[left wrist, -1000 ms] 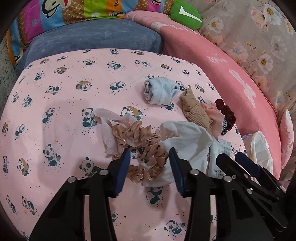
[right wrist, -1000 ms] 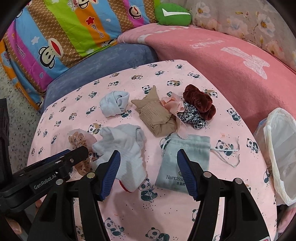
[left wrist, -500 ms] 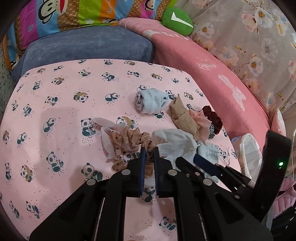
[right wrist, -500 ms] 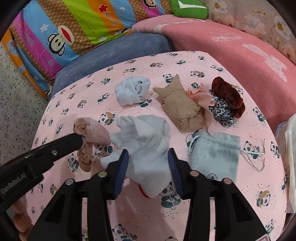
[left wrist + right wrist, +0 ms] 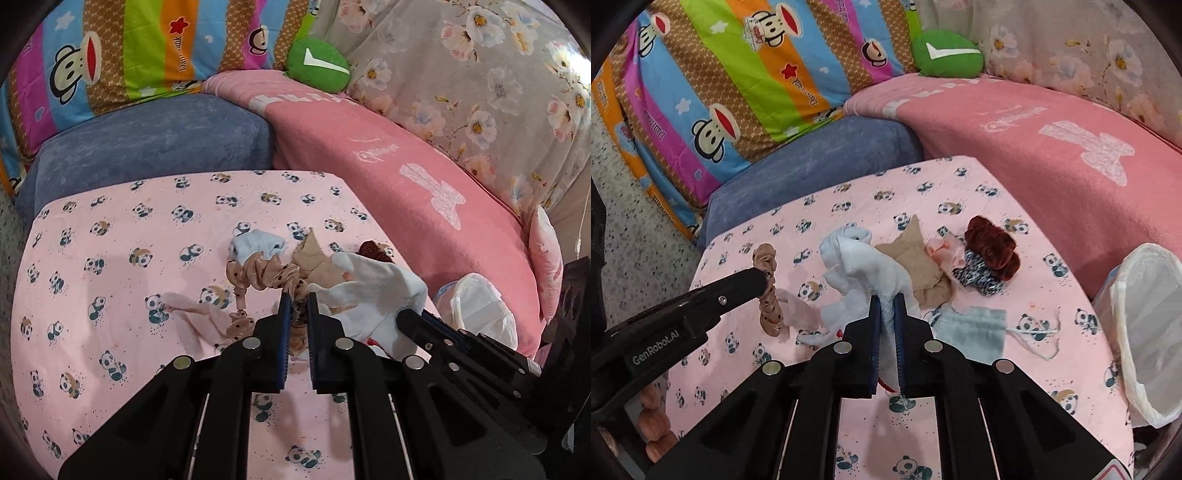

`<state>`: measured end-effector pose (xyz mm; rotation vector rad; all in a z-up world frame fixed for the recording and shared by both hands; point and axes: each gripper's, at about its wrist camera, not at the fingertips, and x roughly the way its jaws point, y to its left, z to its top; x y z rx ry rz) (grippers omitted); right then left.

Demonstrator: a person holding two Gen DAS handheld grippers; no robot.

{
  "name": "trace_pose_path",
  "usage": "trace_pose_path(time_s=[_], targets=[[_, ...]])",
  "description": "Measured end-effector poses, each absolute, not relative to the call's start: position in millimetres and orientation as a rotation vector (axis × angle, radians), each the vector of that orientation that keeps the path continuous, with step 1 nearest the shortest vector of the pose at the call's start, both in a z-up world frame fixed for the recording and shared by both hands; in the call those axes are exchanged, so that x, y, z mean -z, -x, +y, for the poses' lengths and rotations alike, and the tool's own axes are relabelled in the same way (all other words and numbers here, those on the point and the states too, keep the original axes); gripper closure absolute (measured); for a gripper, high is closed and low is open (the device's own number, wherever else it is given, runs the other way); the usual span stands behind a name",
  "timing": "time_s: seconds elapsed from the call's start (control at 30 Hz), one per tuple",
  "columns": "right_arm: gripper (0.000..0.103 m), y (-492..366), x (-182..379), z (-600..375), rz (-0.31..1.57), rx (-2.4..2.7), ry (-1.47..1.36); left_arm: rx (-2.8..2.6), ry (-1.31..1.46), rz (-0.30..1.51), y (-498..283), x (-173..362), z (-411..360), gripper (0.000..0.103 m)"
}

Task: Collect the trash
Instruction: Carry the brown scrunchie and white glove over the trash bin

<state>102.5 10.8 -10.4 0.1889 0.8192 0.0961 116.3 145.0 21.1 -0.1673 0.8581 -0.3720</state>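
panda sheet (image 5: 960, 192); right tongs (image 5: 887, 306) clamp pale sock (image 5: 864, 266).

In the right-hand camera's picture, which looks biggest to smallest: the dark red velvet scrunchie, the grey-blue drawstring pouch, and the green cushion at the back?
As they look in the right wrist view:
1. Grey-blue drawstring pouch, though the gripper hides part of it.
2 and 3. Green cushion and dark red velvet scrunchie look about alike; the cushion lies much farther off, so it may really be larger.
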Motion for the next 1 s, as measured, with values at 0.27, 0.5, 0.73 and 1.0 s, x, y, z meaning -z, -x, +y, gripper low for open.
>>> trace_pose_path(time_s=[0.27,0.5,0.73,1.0], targets=[[0.094,-72,-34,-51,0.702,0.046,-0.233,0.518,0.079,0.797,-113,-49,75,0.095],[0.094,-41,-50,-127,0.651,0.197,-0.284,0.645,0.015,0.780,-102,-60,4,0.095],[0.094,-5,-57,-194,0.611,0.318,-0.310,0.755,-0.033,0.781,-82,-62,-56,0.095],[0.094,32,-48,-260,0.592,0.418,-0.370,0.847,-0.079,0.808,-63,-55,-112,0.095]])
